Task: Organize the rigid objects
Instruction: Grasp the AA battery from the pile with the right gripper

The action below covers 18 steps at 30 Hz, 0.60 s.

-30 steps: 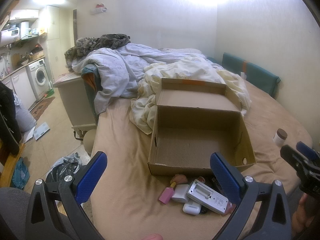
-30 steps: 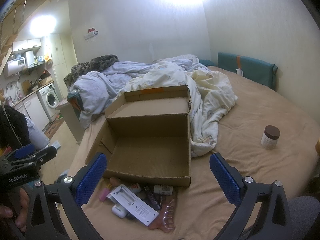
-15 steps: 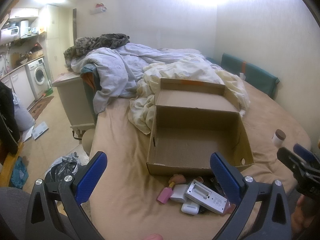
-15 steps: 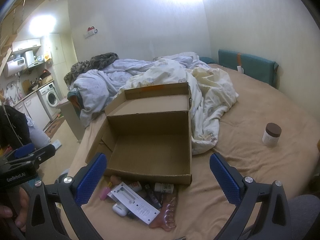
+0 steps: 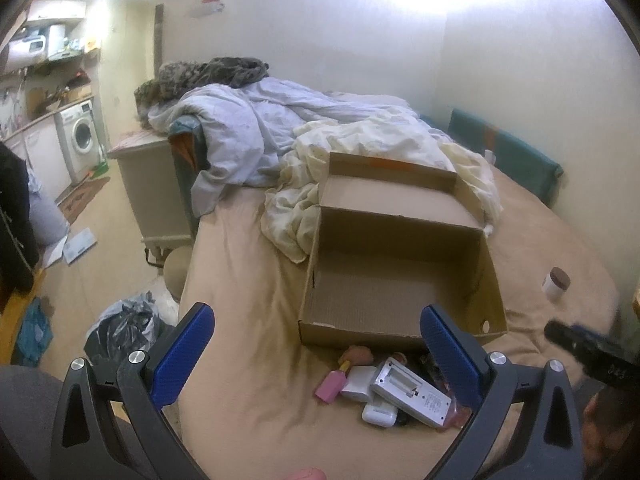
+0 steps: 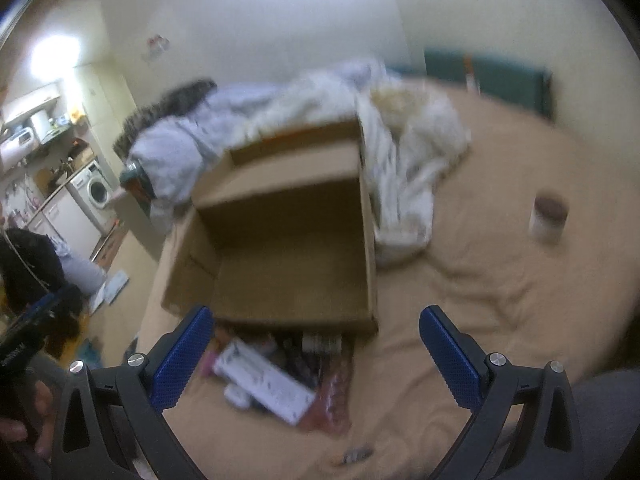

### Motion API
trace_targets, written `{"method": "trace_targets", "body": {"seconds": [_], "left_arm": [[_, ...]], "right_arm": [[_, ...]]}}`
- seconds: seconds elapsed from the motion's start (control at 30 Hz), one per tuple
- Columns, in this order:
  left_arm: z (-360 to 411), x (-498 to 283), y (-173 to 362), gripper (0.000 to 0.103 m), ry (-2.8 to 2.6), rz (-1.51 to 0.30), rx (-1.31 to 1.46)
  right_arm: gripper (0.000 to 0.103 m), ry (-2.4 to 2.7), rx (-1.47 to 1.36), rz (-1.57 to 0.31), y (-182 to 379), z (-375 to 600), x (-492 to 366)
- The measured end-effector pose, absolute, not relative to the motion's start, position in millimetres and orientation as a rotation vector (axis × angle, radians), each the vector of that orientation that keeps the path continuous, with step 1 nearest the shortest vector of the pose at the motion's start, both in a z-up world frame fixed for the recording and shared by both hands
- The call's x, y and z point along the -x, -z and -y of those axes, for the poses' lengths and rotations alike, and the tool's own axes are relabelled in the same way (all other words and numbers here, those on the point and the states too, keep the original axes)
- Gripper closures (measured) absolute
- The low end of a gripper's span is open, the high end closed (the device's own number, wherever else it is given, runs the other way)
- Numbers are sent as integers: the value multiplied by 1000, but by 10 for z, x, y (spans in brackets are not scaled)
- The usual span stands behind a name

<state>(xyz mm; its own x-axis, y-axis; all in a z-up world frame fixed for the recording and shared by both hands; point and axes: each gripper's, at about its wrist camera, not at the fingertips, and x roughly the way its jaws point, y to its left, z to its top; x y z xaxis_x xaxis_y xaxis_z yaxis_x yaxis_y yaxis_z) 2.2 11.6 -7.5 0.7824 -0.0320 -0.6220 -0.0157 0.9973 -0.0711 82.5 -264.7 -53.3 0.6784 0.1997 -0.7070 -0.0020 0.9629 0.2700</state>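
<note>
Bedding point(image 5: 304, 148) is lying heaped behind the open box point(image 5: 400, 276); clutter point(image 5: 384, 384) is sitting at its near wall. You are holding both grippers point(image 5: 316, 344) point(image 6: 314, 344) spread wide, grasping nothing.

Pale walls point(image 5: 360, 60); tan bed point(image 5: 248, 280); washing machine point(image 5: 82, 140) left.

Your box point(image 5: 400, 280) is open on top with a bare floor inside, so tongs can go straight down. Its low front wall stands between the inside and the pile of small things point(image 5: 384, 384) touching it. The bed point(image 5: 248, 340) is bare left of the pile. Rumpled blankets point(image 5: 360, 152) crowd the back.
</note>
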Motion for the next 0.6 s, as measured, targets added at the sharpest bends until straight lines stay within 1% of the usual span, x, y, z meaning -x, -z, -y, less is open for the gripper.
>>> {"method": "trace_targets", "body": {"seconds": [0.1, 0.17, 0.2, 0.23, 0.3, 0.4, 0.53, 0.57, 0.6], "left_arm": [[-169, -52, 102, 0, -17, -707, 82], [-205, -93, 145, 0, -32, -747, 95], [-218, -129, 184, 0, -41, -776, 92], [-208, -166, 230, 0, -54, -808, 78], [-220, -232, 302, 0, -65, -864, 59], [-293, -253, 371, 0, -63, -896, 74], [-407, -239, 407, 0, -87, -912, 99], [-434, -246, 412, 0, -91, -914, 104], [-456, -245, 414, 0, -95, -917, 107]], "right_arm": [[0, -148, -184, -992, 761, 2593, -872], [0, -189, -123, -1172, 1006, 2484, -919], [3, -218, -84, -1265, 1160, 2409, -936], [18, -247, -36, -1333, 1294, 2320, -925], [31, -284, 48, -1470, 1556, 2170, -913], [31, -280, 151, -1589, 1866, 2030, -895], [31, -262, 263, -1659, 2111, 1844, -753], [32, -251, 284, -1674, 2169, 1810, -701], [36, -229, 306, -1687, 2226, 1789, -638]]}}
